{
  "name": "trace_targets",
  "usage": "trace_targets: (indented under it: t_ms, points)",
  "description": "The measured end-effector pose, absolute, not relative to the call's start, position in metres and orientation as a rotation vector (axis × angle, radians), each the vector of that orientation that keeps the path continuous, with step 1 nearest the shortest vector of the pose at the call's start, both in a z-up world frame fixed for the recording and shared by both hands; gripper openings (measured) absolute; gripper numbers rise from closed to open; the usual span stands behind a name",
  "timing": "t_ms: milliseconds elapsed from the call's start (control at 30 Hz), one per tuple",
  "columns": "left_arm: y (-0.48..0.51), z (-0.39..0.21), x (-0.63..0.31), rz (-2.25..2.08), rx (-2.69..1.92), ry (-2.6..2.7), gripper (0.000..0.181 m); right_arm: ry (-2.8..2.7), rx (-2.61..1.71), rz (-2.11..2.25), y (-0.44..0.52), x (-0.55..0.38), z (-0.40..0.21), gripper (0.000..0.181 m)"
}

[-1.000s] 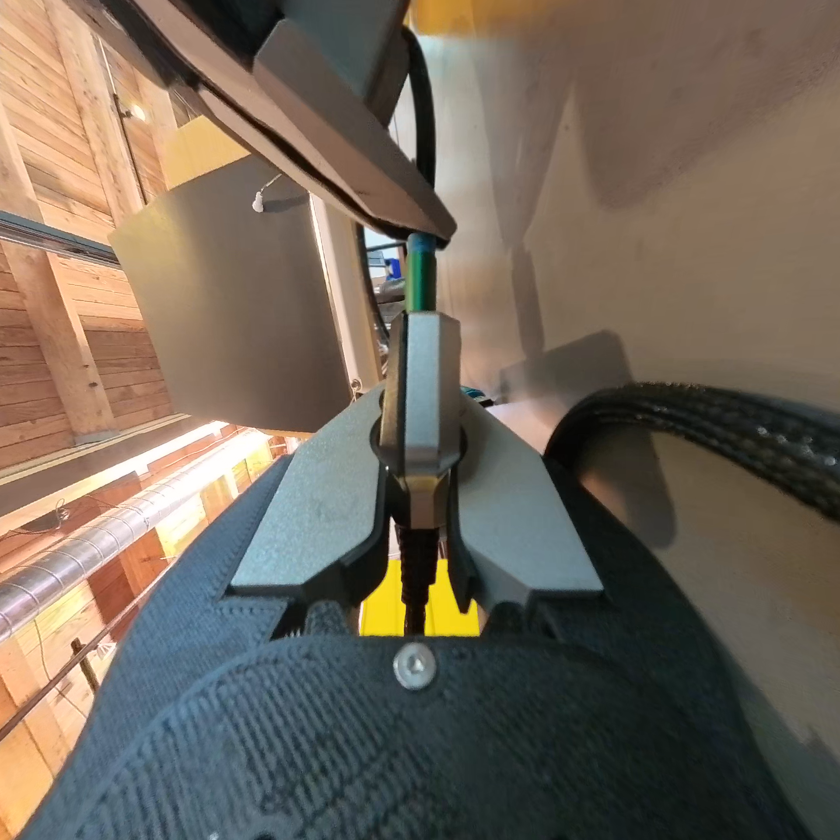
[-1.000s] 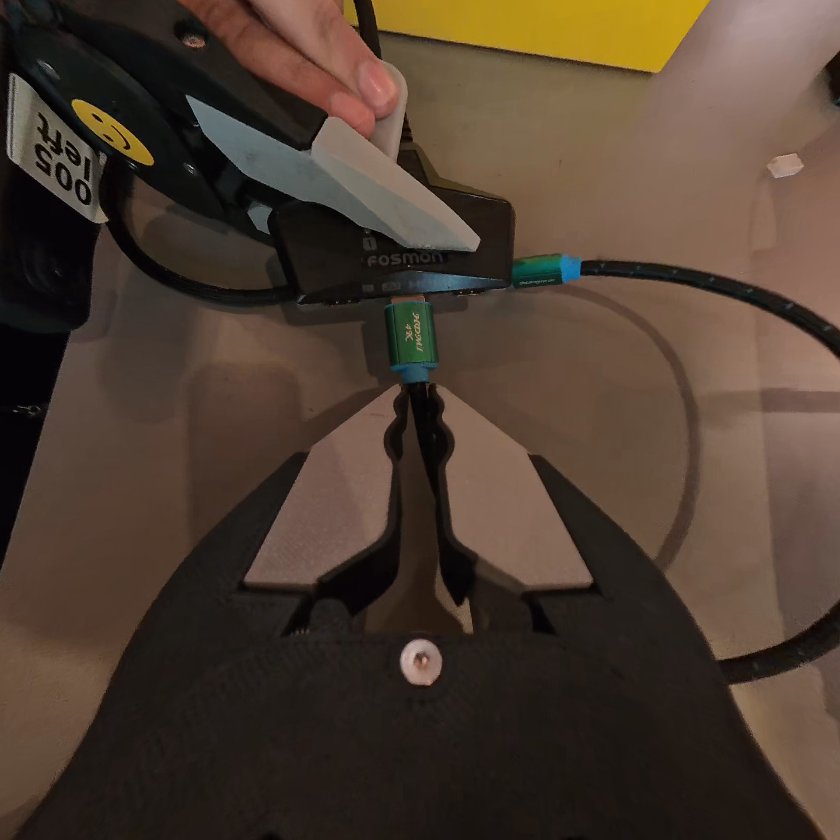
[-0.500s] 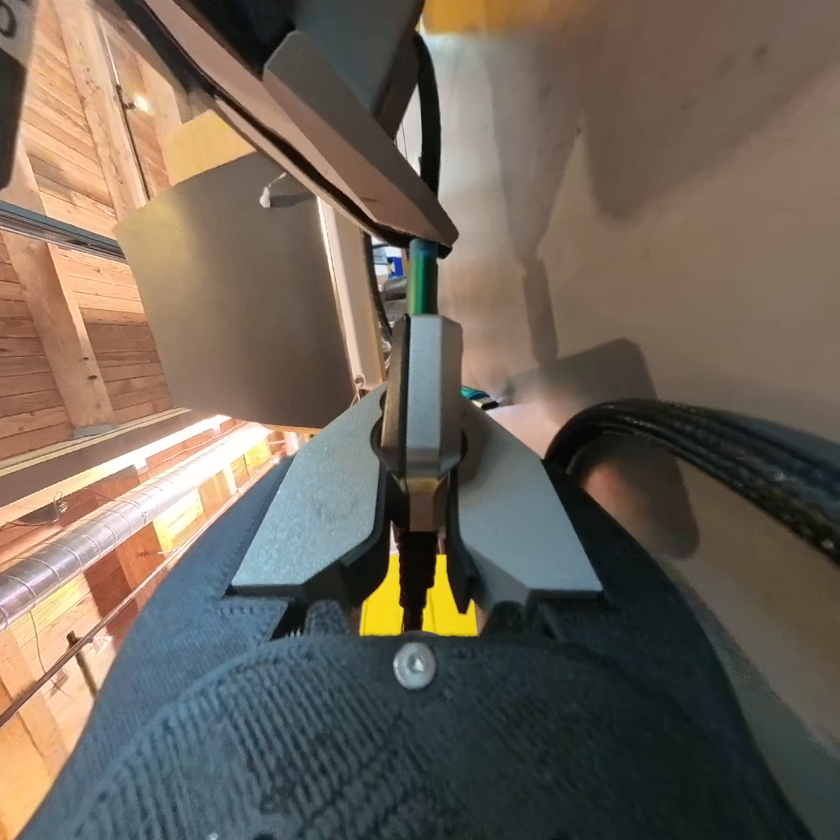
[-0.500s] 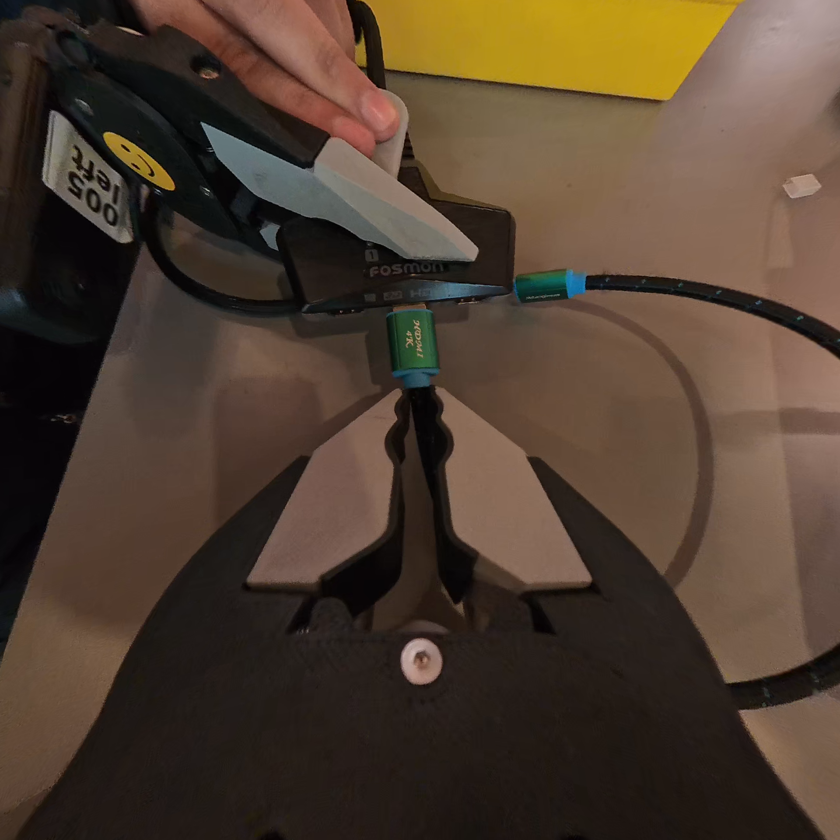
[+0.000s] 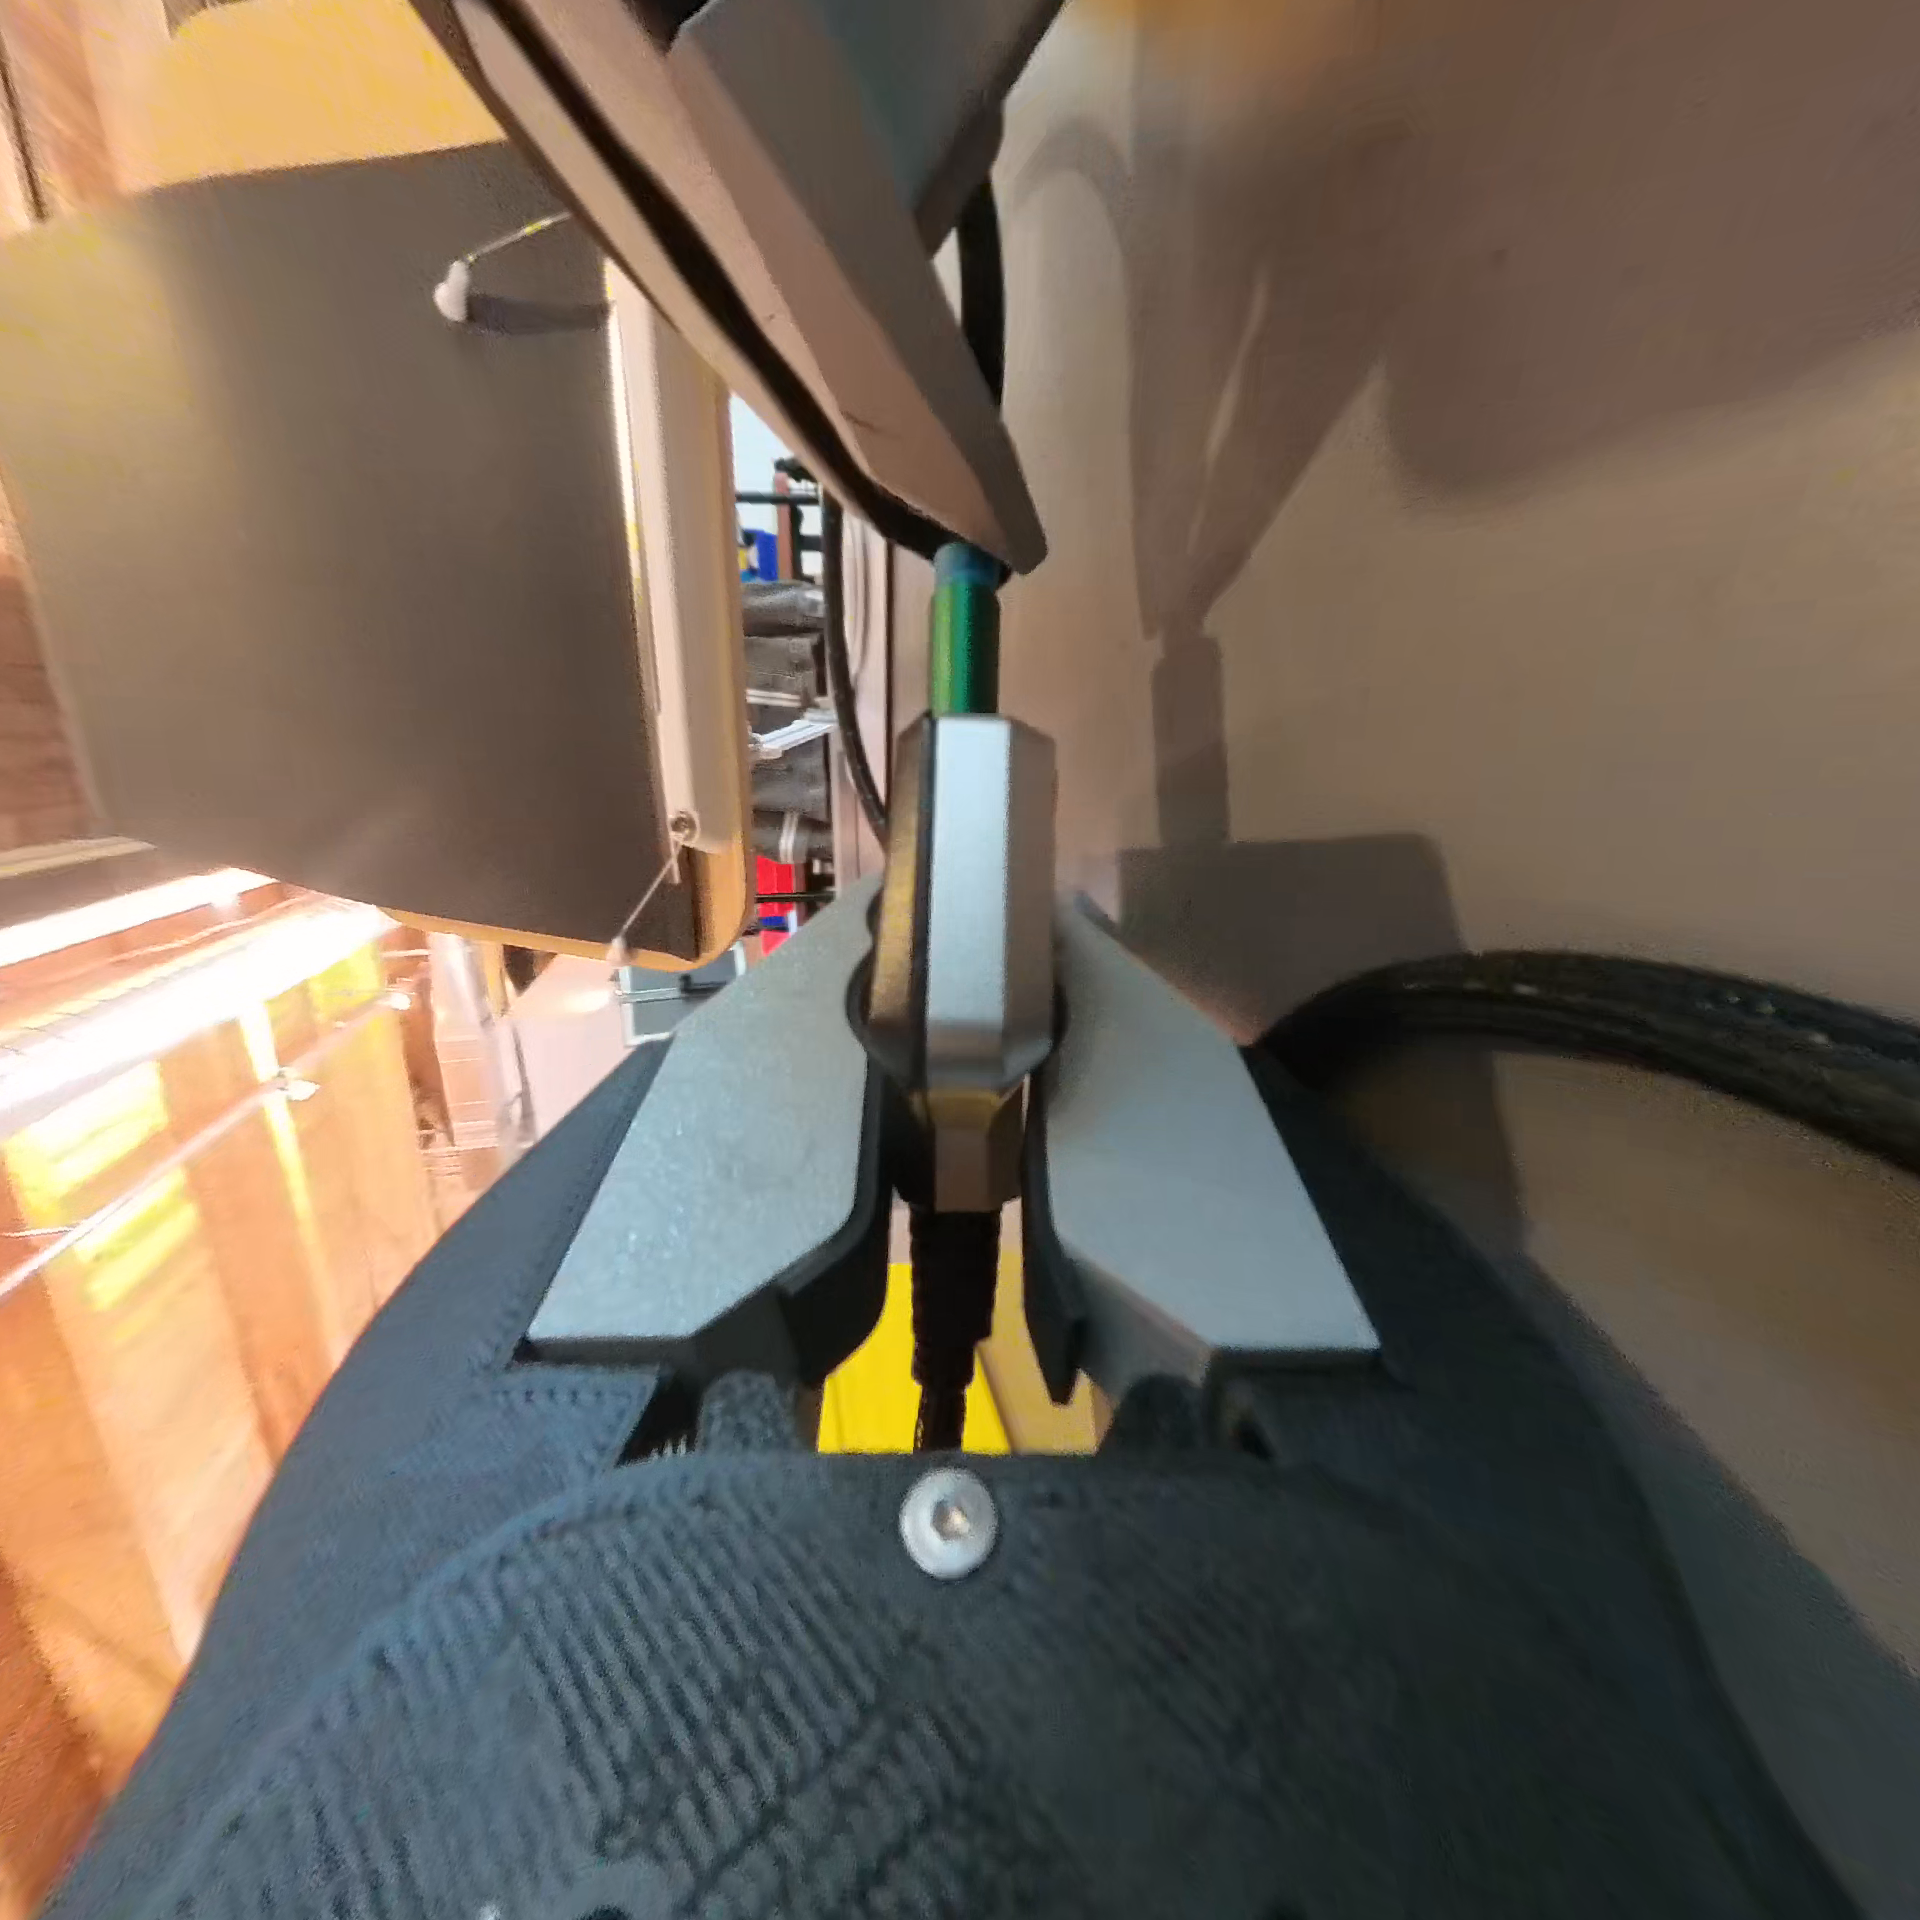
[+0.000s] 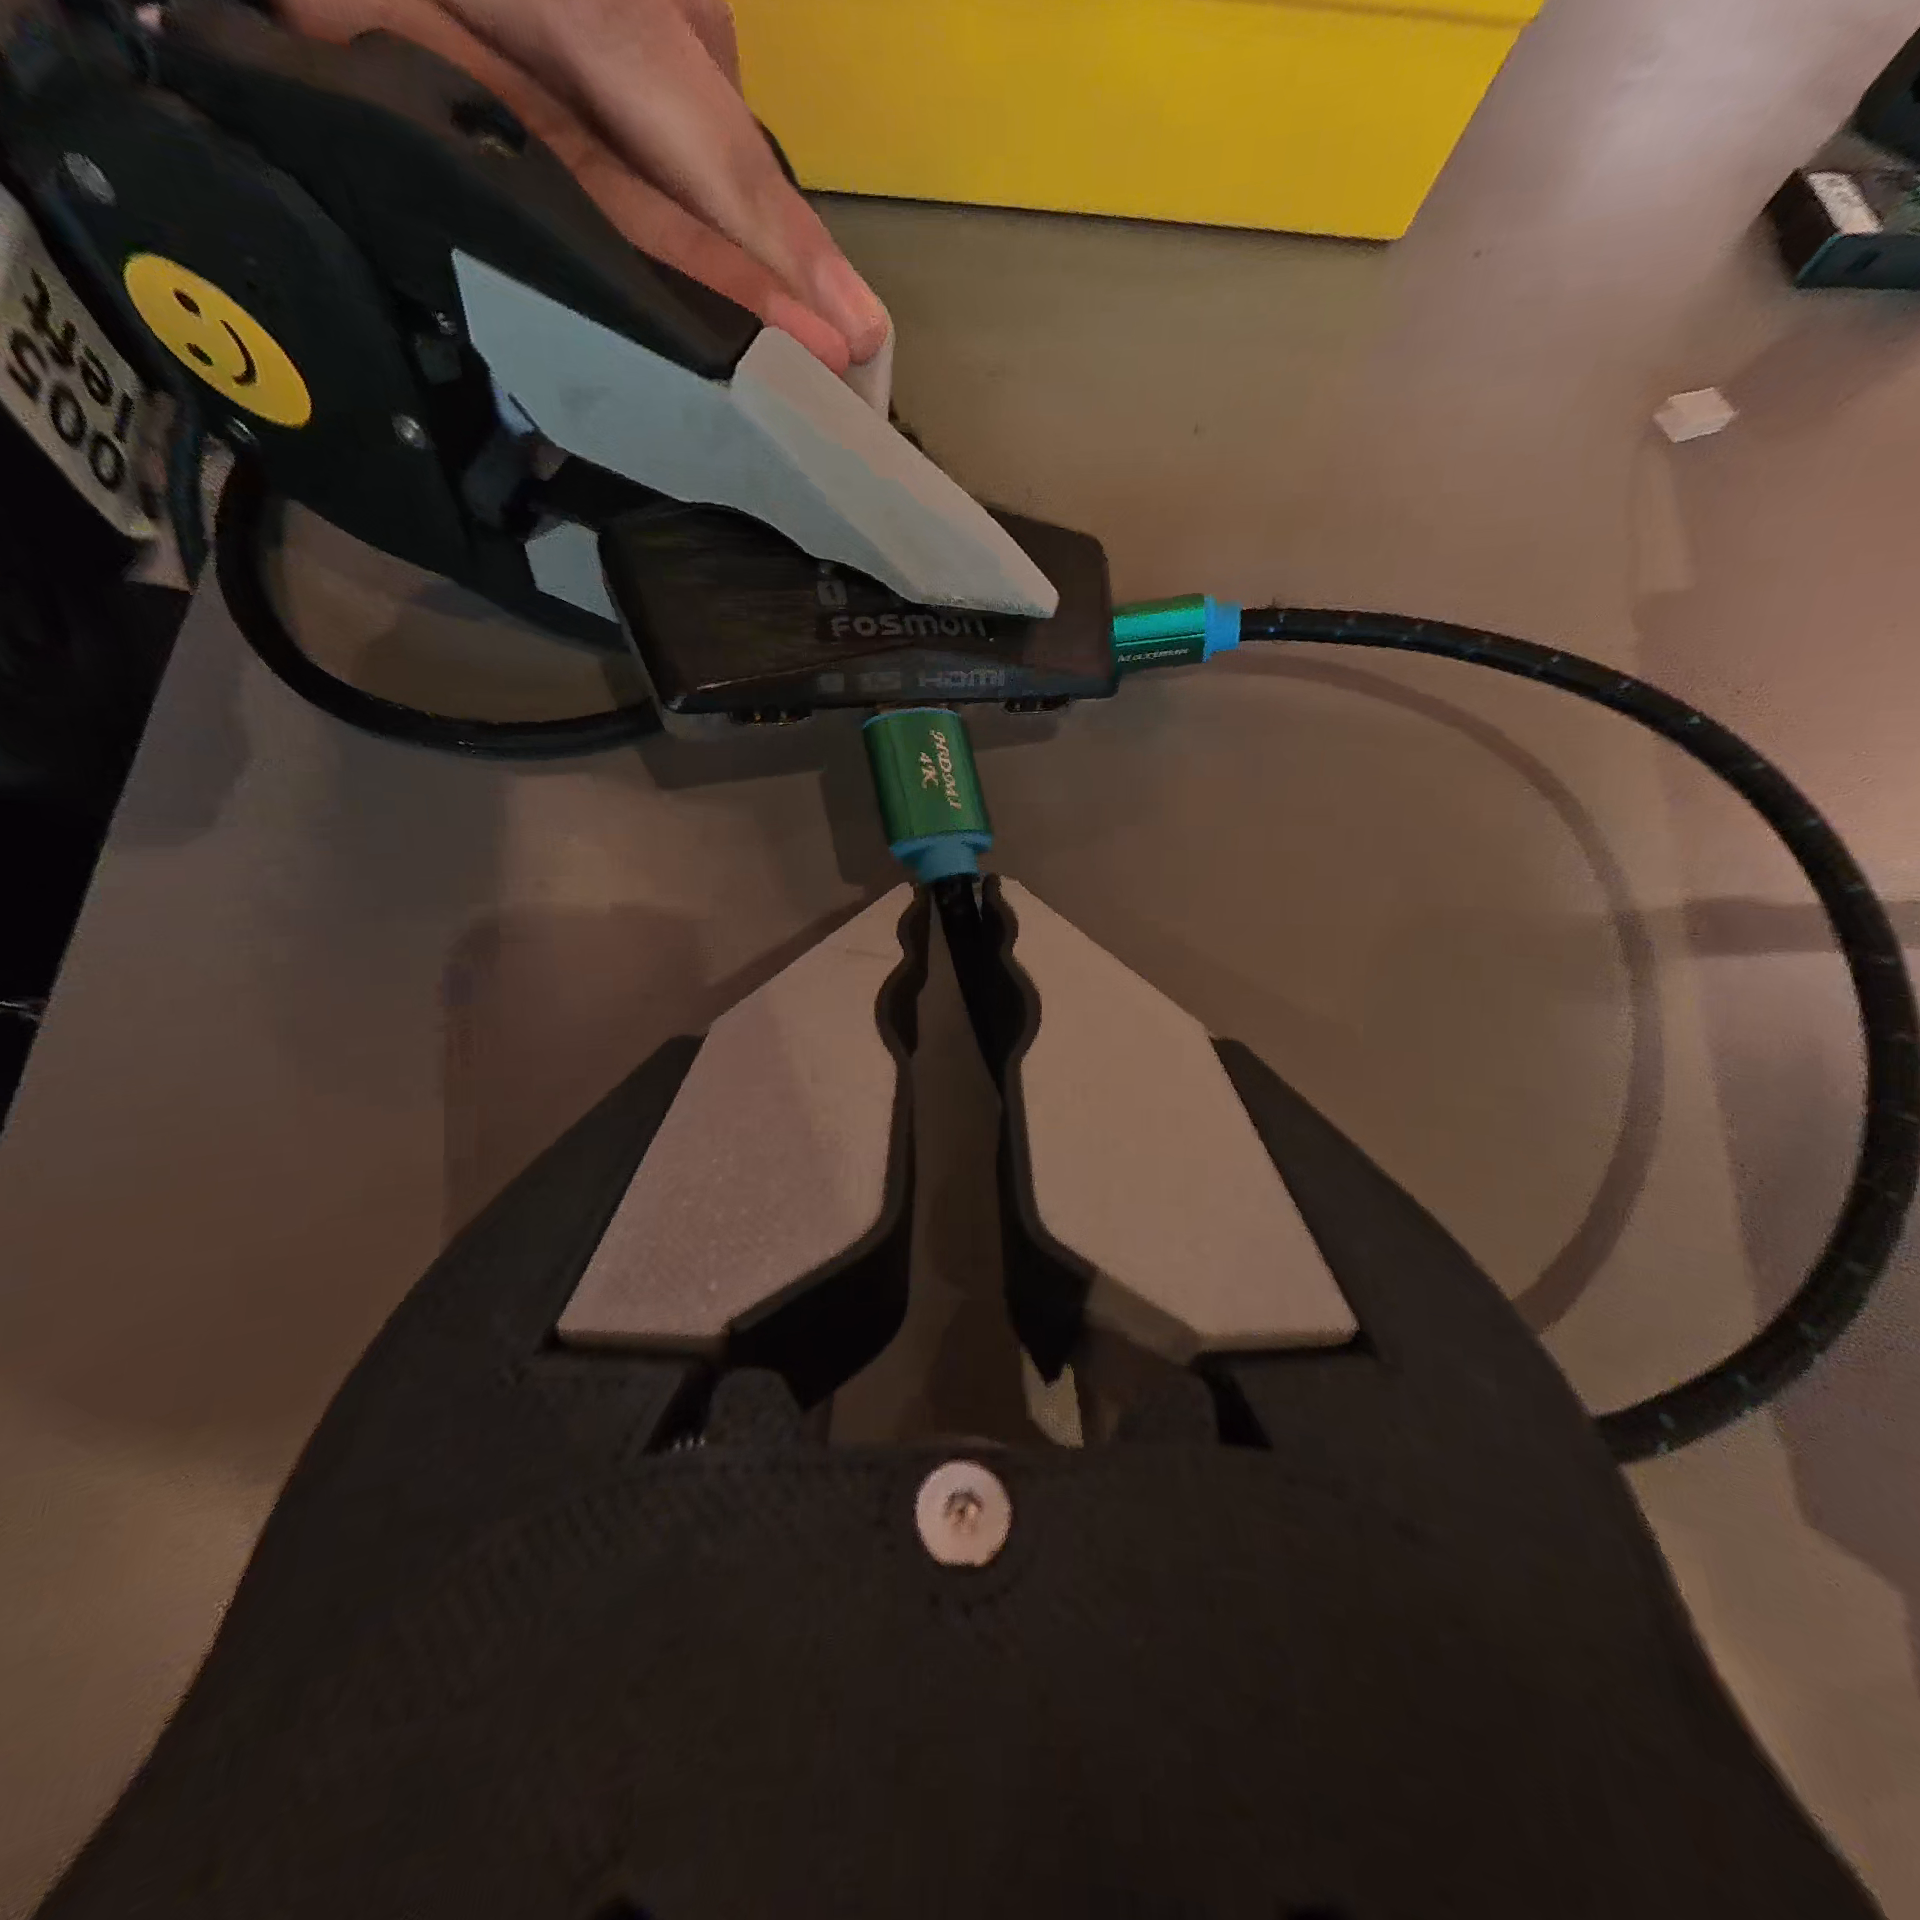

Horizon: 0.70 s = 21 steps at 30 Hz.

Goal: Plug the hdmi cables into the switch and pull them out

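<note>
In the right wrist view the black switch (image 6: 862, 623) is held just above the table. My left gripper's pale upper finger (image 6: 748, 457) lies across its top. My right gripper (image 6: 956, 894) is shut on the black braided cable just behind a green plug (image 6: 925, 790), whose metal tip meets the middle port on the switch's front. A second green plug (image 6: 1164, 629) sits in the switch's right end. In the left wrist view my left gripper (image 5: 966, 914) is shut on the switch (image 5: 971, 883), seen edge-on, with the green plug (image 5: 961, 644) beyond it.
A yellow box (image 6: 1091, 94) stands at the table's far edge. A small white piece (image 6: 1694, 414) and a dark device (image 6: 1849, 223) lie at the far right. The second cable (image 6: 1787, 831) loops round the right side. A hand (image 6: 665, 156) holds the left gripper. The tips of one gripper are about 5 cm away from the tips of the other.
The switch and left gripper have shifted slightly and the front plug now tilts a little. The left wrist view has swung and is blurred. Both grips are unchanged.
</note>
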State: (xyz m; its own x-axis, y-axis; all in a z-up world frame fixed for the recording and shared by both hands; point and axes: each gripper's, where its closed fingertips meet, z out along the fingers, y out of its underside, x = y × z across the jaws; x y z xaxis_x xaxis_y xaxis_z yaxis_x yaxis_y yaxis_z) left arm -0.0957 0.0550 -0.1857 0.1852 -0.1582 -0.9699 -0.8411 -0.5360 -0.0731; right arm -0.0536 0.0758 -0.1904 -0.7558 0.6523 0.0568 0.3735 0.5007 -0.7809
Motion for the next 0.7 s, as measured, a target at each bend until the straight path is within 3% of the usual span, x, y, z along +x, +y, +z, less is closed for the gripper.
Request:
trace_targets:
  t_ms: [133, 300, 467, 600, 700]
  points:
    - [0.057, -0.183, -0.098, 1.276, -1.868, 0.862, 0.019, -2.291, -0.794, 1.130, 0.078, -0.054, -0.173, 0.015]
    - [0.055, -0.164, -0.107, 0.928, -1.954, 0.571, 0.019, -1.983, -0.713, 1.388, 0.084, -0.041, -0.096, 0.032]
    - [0.055, -0.129, -0.084, 0.594, -1.948, 0.523, 0.019, -1.720, -0.670, 1.553, 0.109, -0.020, -0.051, 0.059]
    - [0.053, -0.131, -0.062, 0.451, -2.042, 0.649, 0.019, -1.732, -0.540, 1.527, 0.094, -0.004, -0.046, 0.029]
    - [0.054, -0.137, -0.056, 0.477, -2.086, 0.696, 0.019, -1.903, -0.511, 1.473, 0.066, -0.001, -0.068, 0.029]
